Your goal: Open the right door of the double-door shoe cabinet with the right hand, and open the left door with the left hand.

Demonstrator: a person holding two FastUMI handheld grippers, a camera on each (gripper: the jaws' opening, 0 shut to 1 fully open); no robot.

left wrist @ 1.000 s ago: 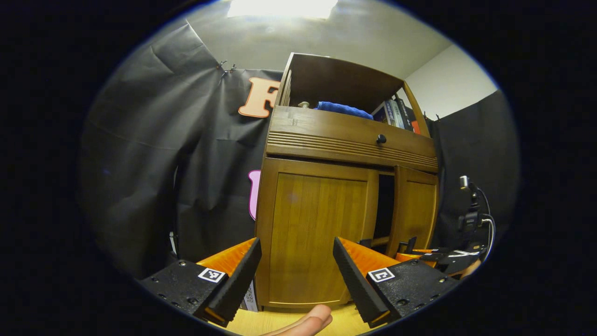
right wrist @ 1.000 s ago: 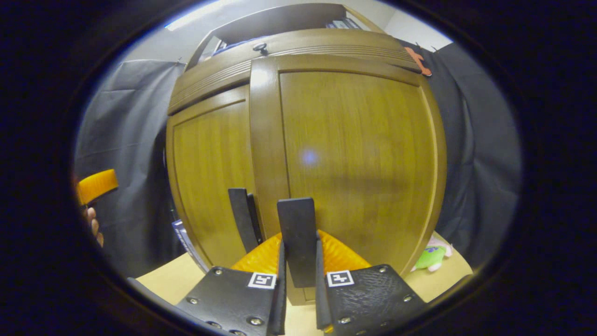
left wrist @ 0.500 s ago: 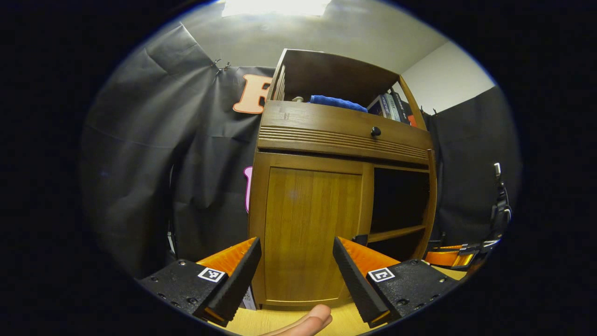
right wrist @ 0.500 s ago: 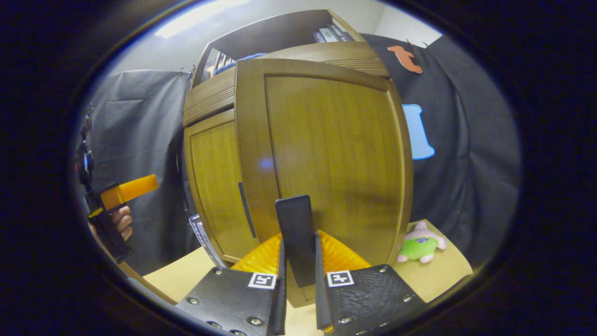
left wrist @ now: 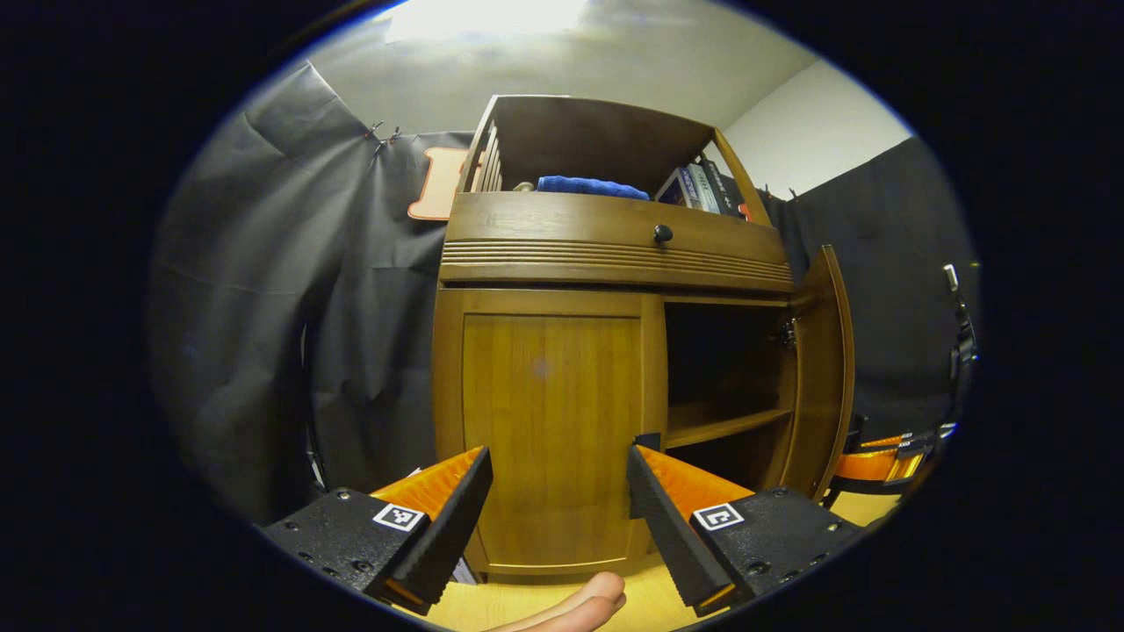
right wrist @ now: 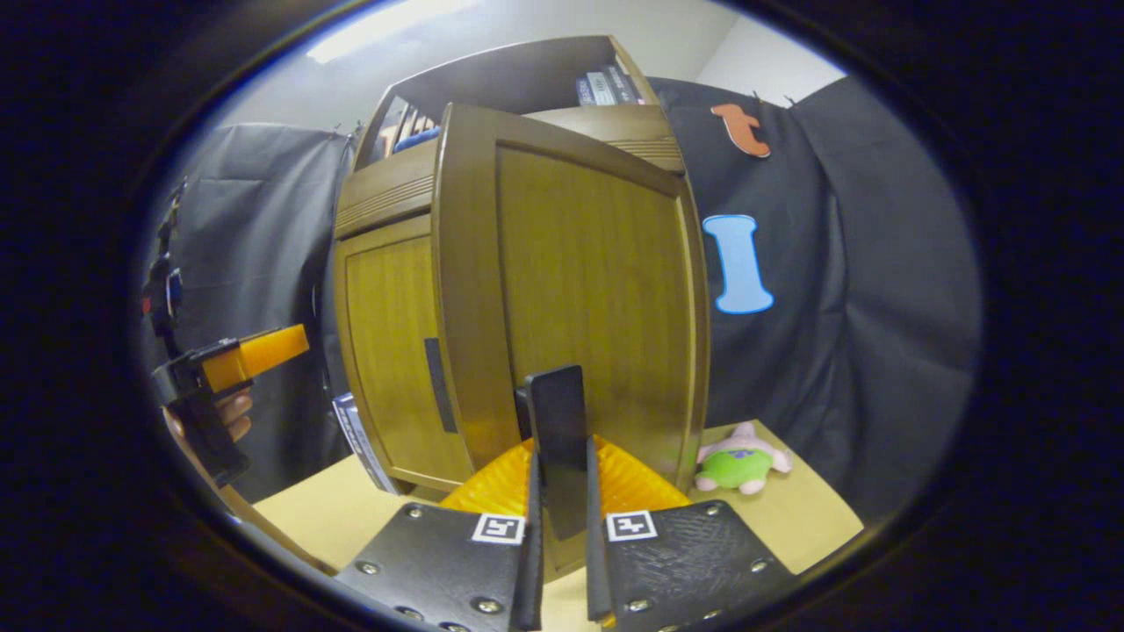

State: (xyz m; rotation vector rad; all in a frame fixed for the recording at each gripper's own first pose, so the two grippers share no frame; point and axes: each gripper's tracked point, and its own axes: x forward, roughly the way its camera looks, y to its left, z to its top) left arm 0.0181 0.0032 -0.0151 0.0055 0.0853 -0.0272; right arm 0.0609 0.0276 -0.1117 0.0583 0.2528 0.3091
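My left gripper hangs wide open, fingers apart with nothing between them, a fingertip of my hand at the bottom edge over the tan tabletop. My right gripper is clamped on the black handle of the right door, both fingers pressing its flat strip. Just past the left fingers stands the shoe cabinet with the left door flush shut, its own black handle untouched. The right door is swung far out on its hinge. The opened right compartment is dark; I see one wooden shelf across it, contents cannot tell. Above the doors, a drawer with a black knob, closed. Open top cubby holds a folded blue cloth on the left and upright books on the right. A green plush toy lies on the table beside the open door.
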